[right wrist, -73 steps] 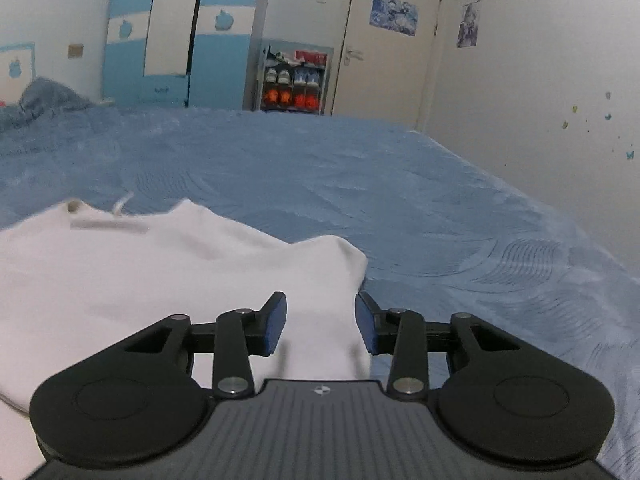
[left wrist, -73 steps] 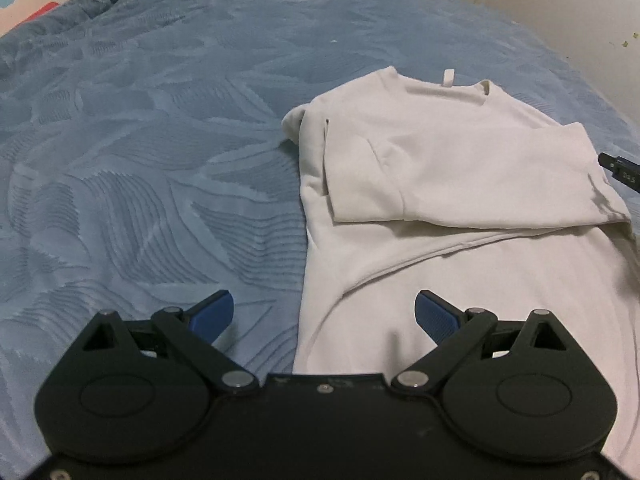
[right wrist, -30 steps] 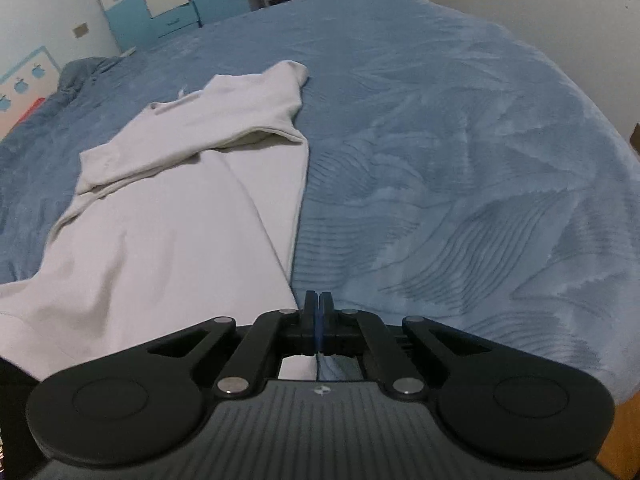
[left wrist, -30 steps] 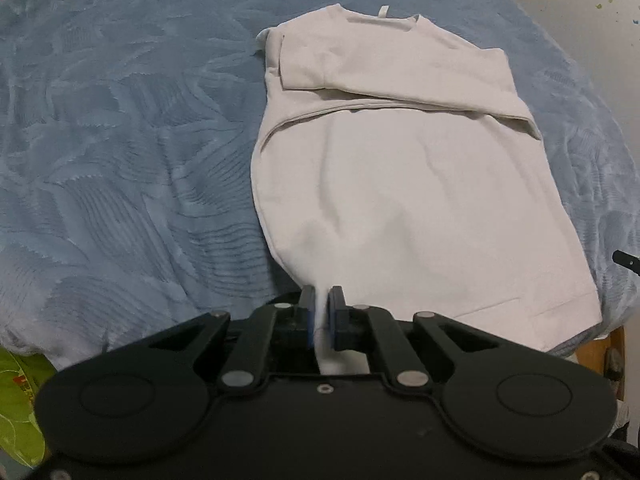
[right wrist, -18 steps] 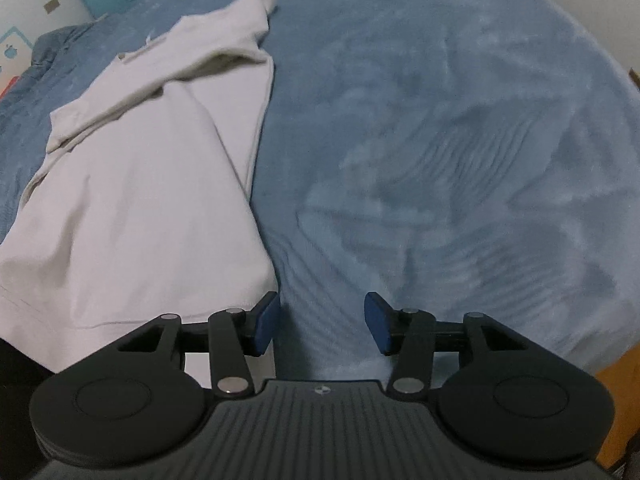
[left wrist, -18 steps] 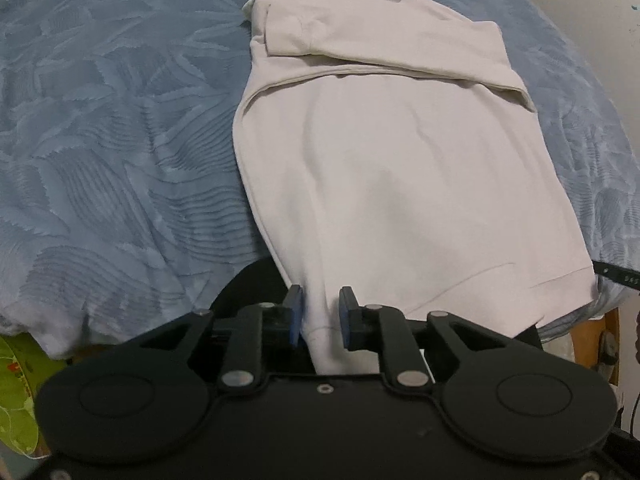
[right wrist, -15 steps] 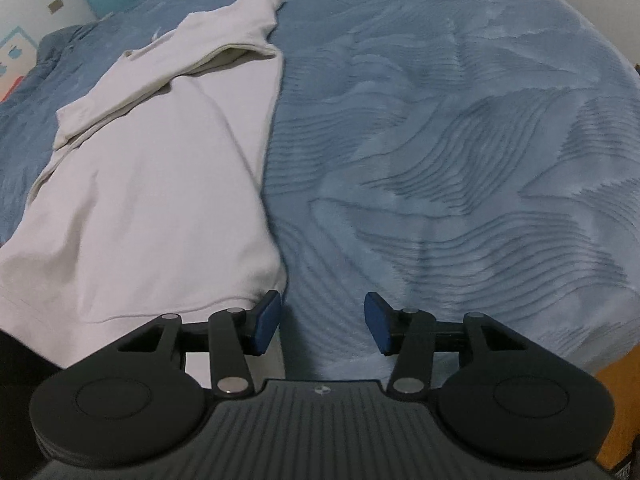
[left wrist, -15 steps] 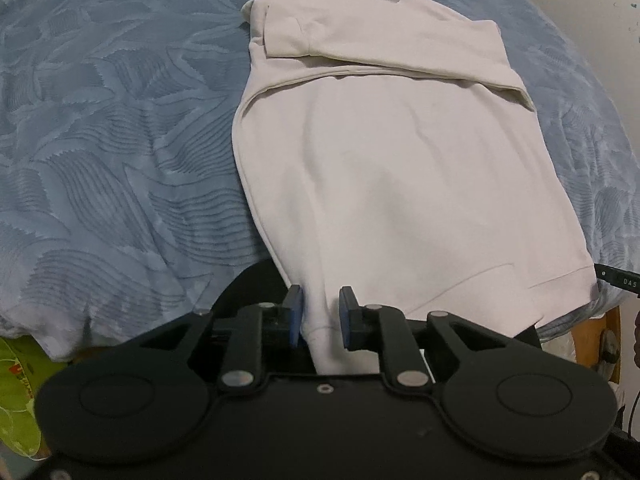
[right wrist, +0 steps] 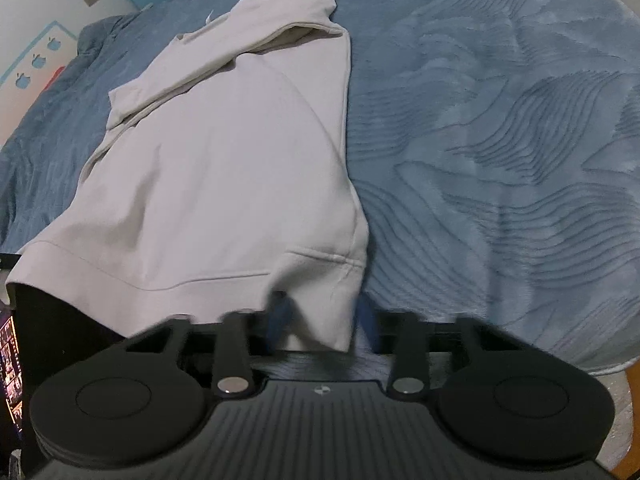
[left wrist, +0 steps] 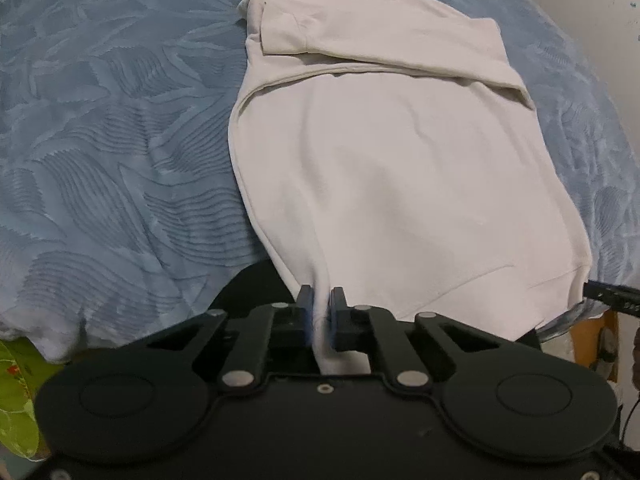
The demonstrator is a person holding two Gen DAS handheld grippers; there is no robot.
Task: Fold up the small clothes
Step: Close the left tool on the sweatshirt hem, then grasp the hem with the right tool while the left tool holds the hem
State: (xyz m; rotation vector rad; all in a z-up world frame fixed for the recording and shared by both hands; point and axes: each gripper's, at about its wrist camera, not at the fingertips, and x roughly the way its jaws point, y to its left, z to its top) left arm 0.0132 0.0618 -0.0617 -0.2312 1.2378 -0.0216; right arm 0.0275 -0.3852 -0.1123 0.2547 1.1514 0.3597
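A cream long-sleeved sweatshirt (left wrist: 400, 160) lies flat on the blue bedspread (left wrist: 100, 140), collar at the far end, both sleeves folded across the chest. Its hem hangs at the bed's near edge. My left gripper (left wrist: 321, 312) is shut on the hem's left corner, with cloth pinched between the blue pads. In the right wrist view the same sweatshirt (right wrist: 224, 160) stretches away to the upper left. My right gripper (right wrist: 323, 316) is open, and the hem's right corner hangs between its blurred fingers.
The textured bedspread (right wrist: 500, 140) spreads wide to the right of the garment. A green patterned item (left wrist: 16, 400) shows below the bed's edge at the left, and a wooden bed frame (left wrist: 592, 332) at the right. The right gripper's tip (left wrist: 612, 296) pokes in beside the hem.
The left jaws have narrowed onto the hem. My right gripper has shifted left over the hem's right corner, so cloth now sits between its fingers, which are a little closer together.
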